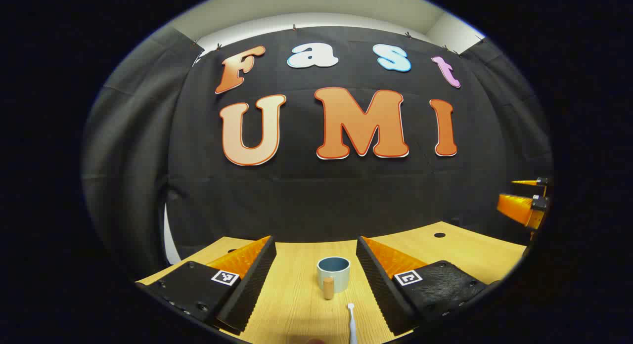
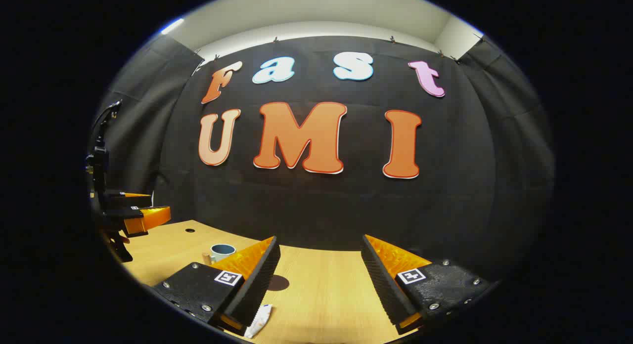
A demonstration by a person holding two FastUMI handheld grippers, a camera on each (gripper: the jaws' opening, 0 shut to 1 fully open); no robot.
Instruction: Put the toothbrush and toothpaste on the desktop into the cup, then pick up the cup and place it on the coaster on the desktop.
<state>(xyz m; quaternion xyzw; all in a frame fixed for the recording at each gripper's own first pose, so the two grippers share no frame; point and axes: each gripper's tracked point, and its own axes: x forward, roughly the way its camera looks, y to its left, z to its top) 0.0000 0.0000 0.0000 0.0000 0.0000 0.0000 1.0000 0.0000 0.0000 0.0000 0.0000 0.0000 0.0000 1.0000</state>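
Two tools, both w/ jaws apart, nothing held. Left tool (image 1: 316, 279) faces cup (image 1: 333, 273) mid-desk (image 1: 296, 304); toothbrush (image 1: 351, 322) lies just nearer, right of cup handle. Brush prob. light, stiff, thin: pinch mid-handle. Right tool (image 2: 320, 279): toothpaste (image 2: 259, 320) by its left finger, prob. soft, squashy, so grip across body. Coaster (image 2: 277, 282) between fingers, farther off.

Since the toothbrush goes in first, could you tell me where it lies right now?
In the left gripper view the toothbrush lies on the desk between the left gripper fingers, toward the right one, just nearer the camera than the cup.
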